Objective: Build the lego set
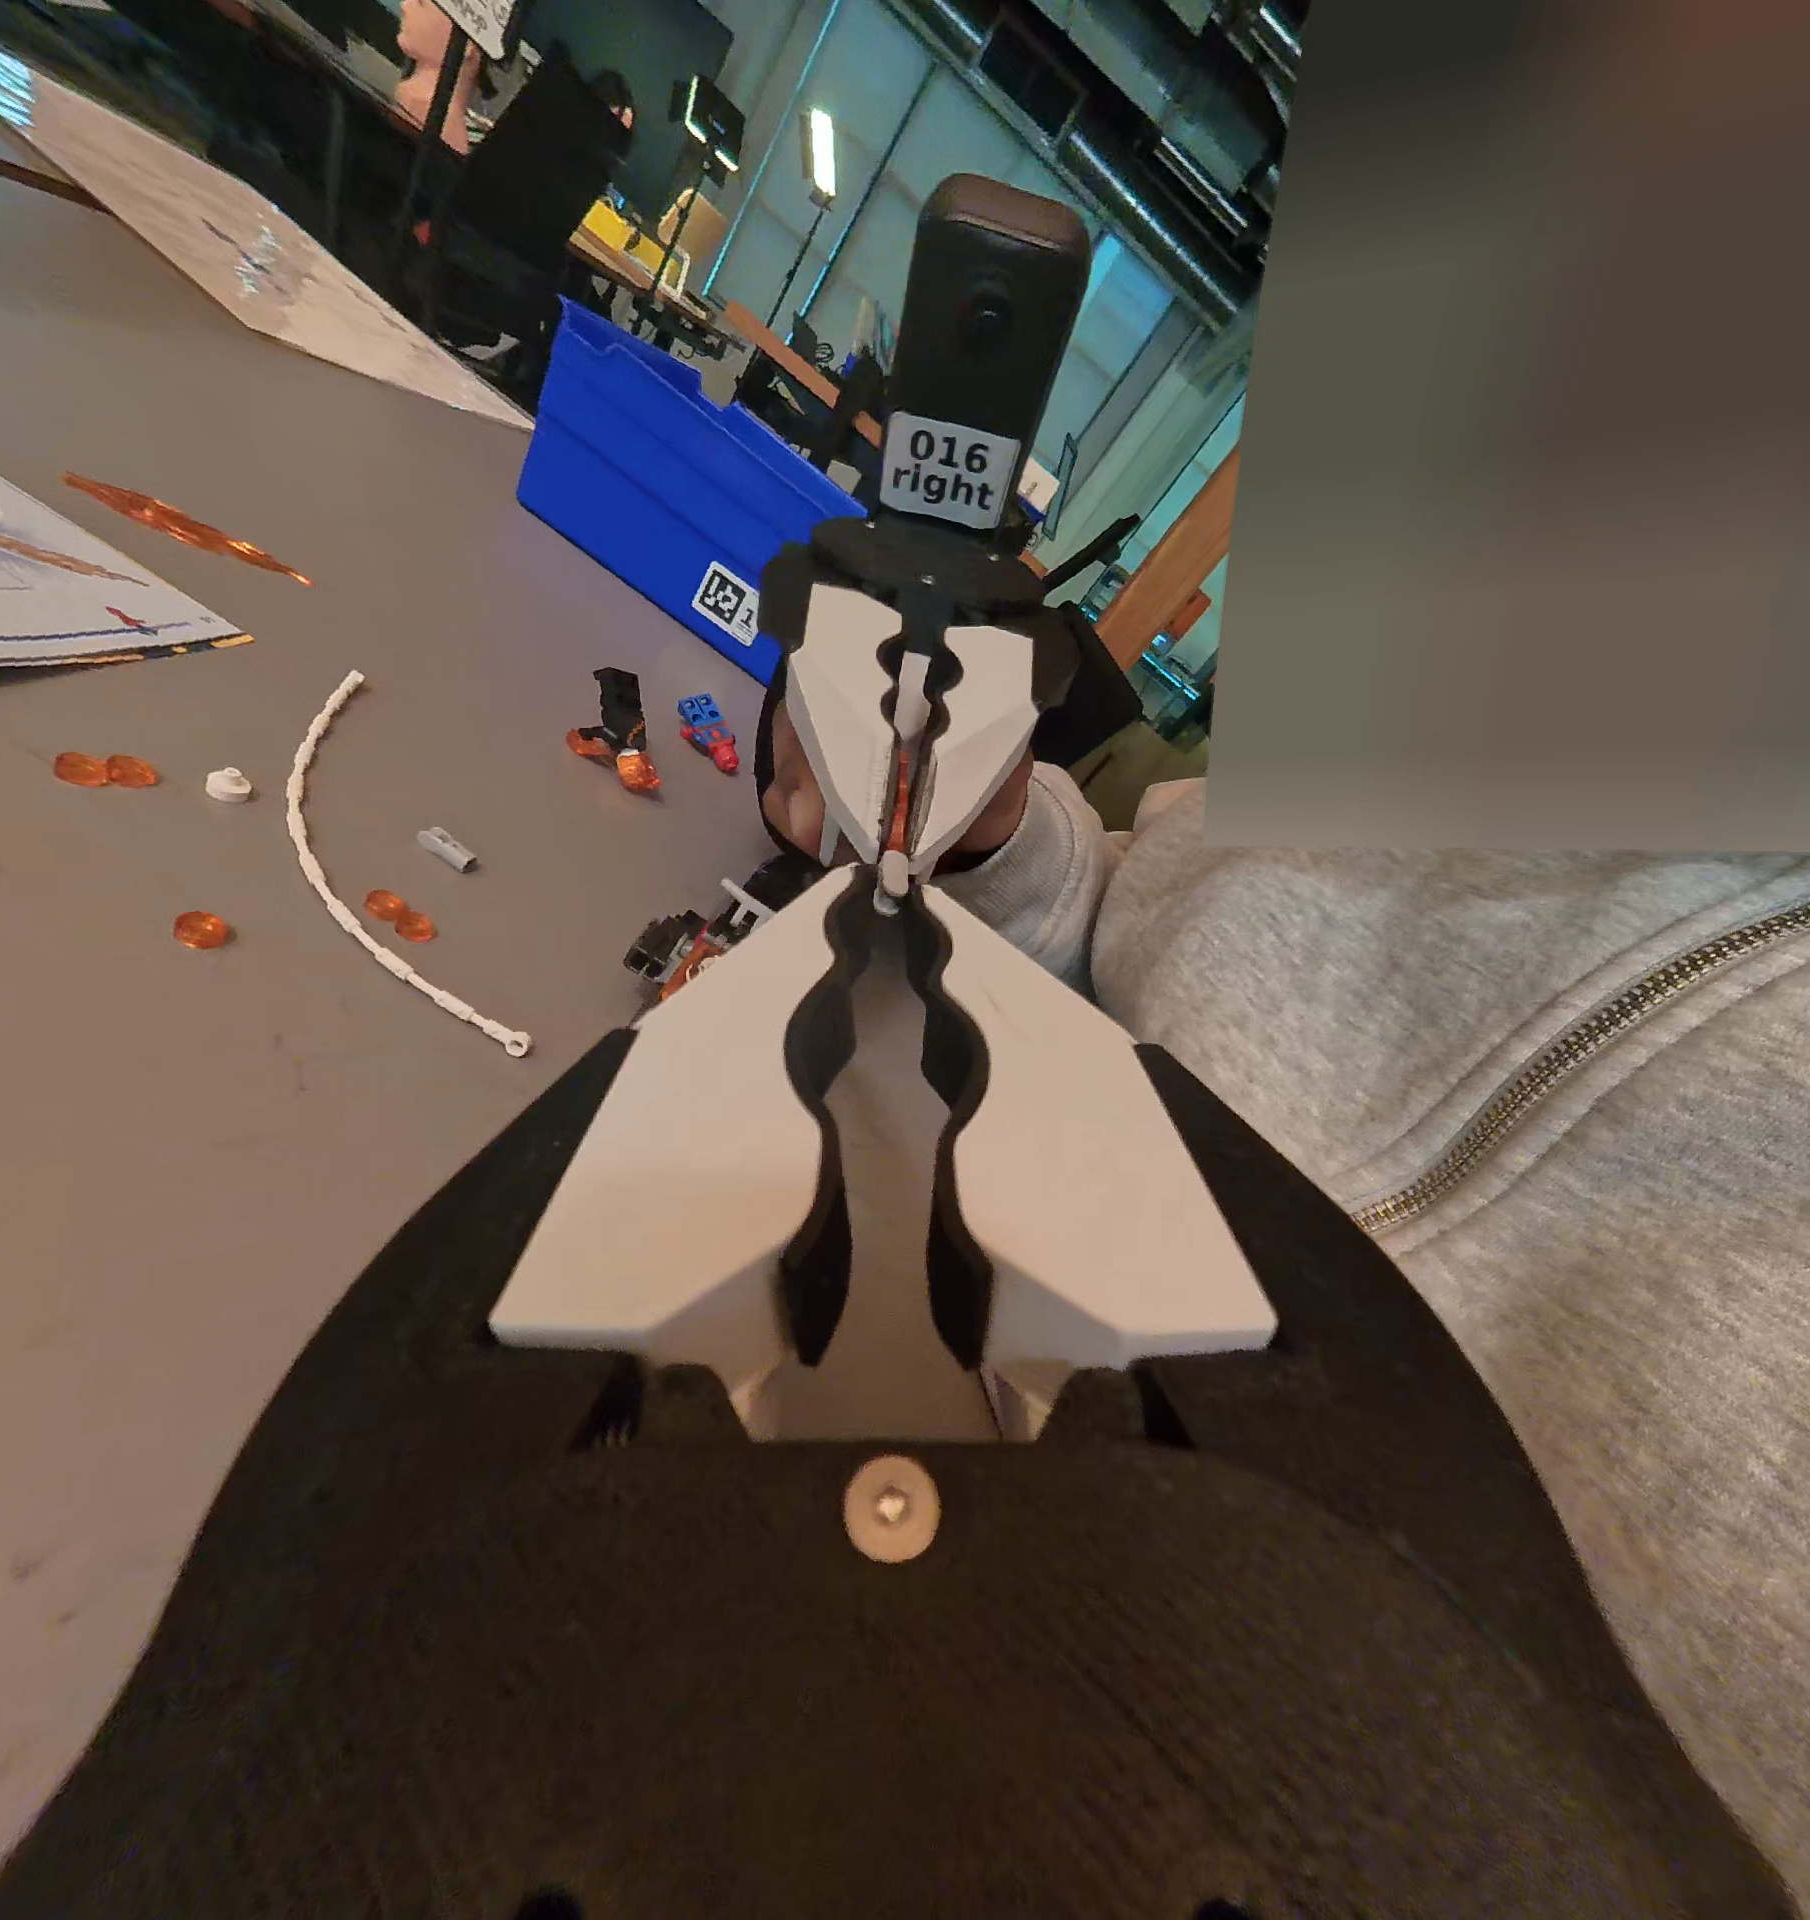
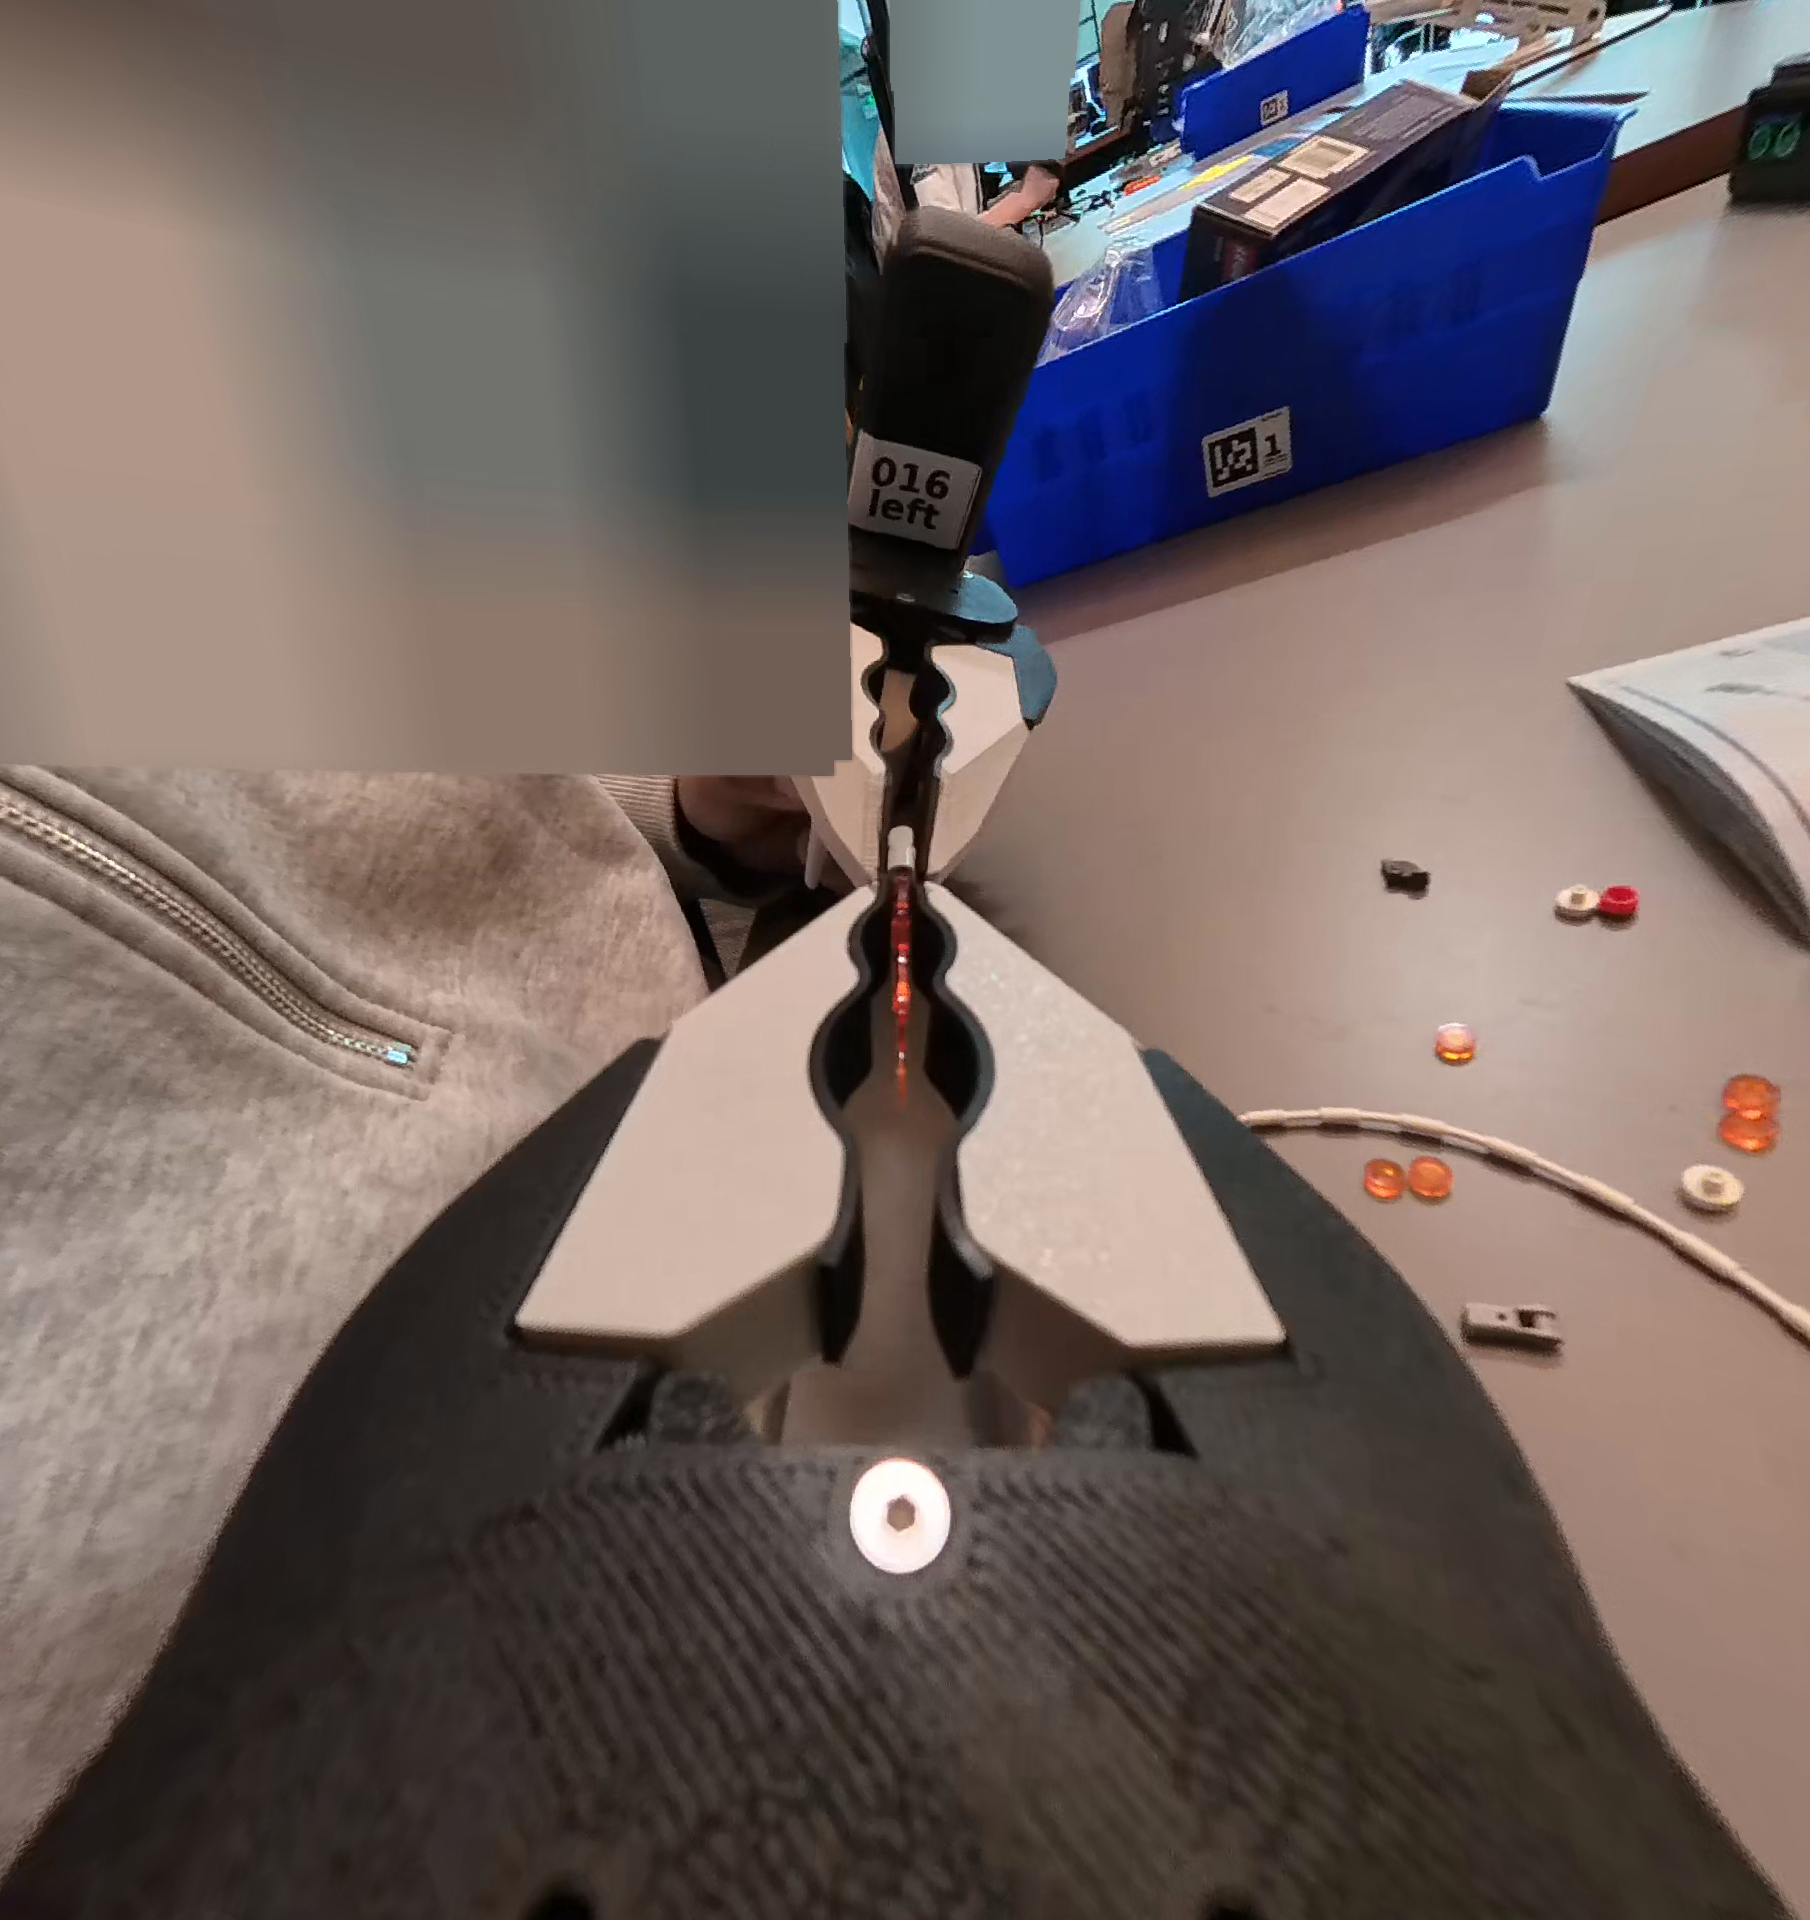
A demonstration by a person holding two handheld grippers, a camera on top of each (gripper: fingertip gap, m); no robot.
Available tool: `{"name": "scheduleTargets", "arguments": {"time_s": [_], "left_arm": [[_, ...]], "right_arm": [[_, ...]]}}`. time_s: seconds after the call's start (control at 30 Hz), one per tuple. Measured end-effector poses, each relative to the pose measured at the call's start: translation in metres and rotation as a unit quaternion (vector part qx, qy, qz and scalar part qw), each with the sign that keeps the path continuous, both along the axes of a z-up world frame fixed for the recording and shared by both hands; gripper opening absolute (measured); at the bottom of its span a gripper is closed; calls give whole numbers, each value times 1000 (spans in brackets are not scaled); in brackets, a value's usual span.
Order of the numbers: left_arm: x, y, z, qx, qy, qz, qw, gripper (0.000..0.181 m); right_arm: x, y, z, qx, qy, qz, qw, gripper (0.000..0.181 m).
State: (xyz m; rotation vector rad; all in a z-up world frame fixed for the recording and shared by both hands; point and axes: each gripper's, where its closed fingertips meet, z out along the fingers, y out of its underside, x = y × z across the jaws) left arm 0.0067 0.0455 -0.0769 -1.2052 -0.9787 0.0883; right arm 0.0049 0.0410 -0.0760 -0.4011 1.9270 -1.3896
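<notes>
My two grippers meet tip to tip above the table edge. My left gripper (image 1: pixel 885 883) is shut on a small white lego piece (image 1: pixel 888 881), which also shows in the right wrist view (image 2: pixel 902 844). My right gripper (image 2: pixel 901 896) is shut on a thin translucent orange flame piece (image 2: pixel 900 987), which runs back between its fingers. It also shows in the left wrist view (image 1: pixel 898 800). The white piece touches the front end of the orange piece. A black and orange part-built model (image 1: pixel 703 930) lies on the table just left of the tips.
Loose on the grey table are a white flexible chain (image 1: pixel 361 883), orange round studs (image 1: pixel 200 928), a white round piece (image 1: pixel 227 784), a grey piece (image 1: pixel 447 849), another orange flame (image 1: pixel 184 525) and two small assemblies (image 1: pixel 615 732). A blue bin (image 1: pixel 672 488) and booklet (image 2: pixel 1753 748) stand behind. A grey-hooded person sits close. Both grippers' tips are close together, under 4 cm apart.
</notes>
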Motion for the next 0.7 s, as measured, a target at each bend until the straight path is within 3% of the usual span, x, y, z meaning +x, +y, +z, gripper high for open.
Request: {"name": "scheduleTargets", "arguments": {"time_s": [0.27, 0.7], "left_arm": [[0, 0, -1, 18, -9, -7, 1000, 2], [1, 1, 0, -5, 10, -1, 1000, 2]], "right_arm": [[1, 0, -1, -22, 39, -5, 999, 0], [1, 1, 1, -10, 9, 4, 1000, 0]]}}
